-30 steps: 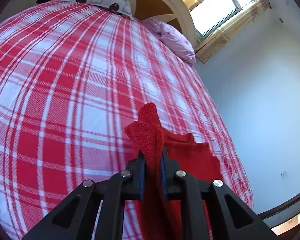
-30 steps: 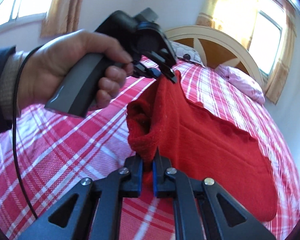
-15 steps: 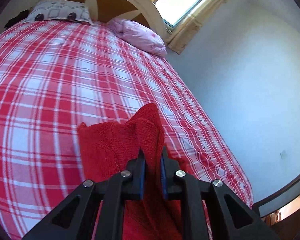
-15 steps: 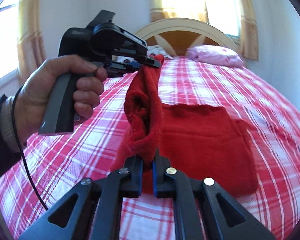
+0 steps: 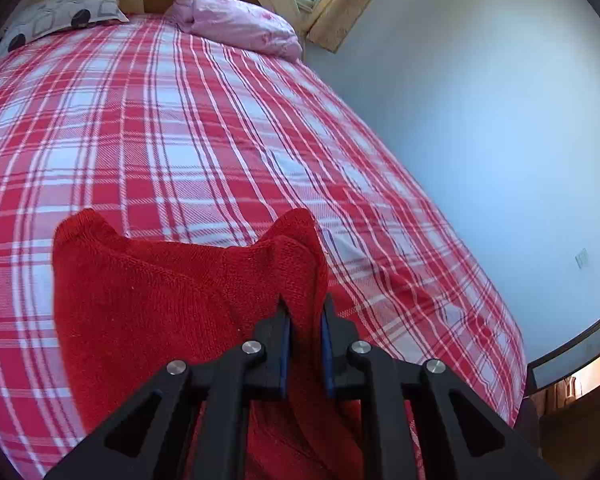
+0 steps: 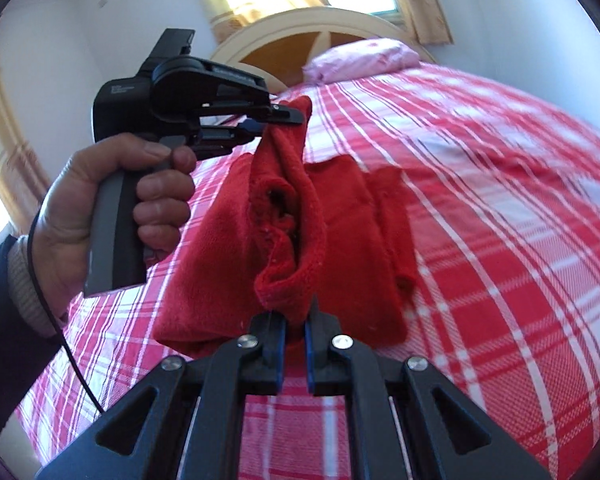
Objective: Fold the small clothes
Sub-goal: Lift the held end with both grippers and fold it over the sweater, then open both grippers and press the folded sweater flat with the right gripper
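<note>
A small red knitted garment lies partly on the red-and-white plaid bed, with one edge lifted by both grippers. My left gripper is shut on one corner of that edge. In the right wrist view the same left gripper is held by a hand and pinches the garment at its top. My right gripper is shut on the other end of the lifted edge, which hangs bunched between the two. The rest of the garment lies flat on the bed beneath.
The plaid bedspread covers a wide bed. A pink pillow and a patterned pillow lie by the curved headboard. A pale wall runs along the bed's right side. A cable trails from the hand.
Both grippers have carried the lifted red edge sideways across the bed and rolled. More of the garment now lies spread flat on the bedspread. Both grips are unchanged.
</note>
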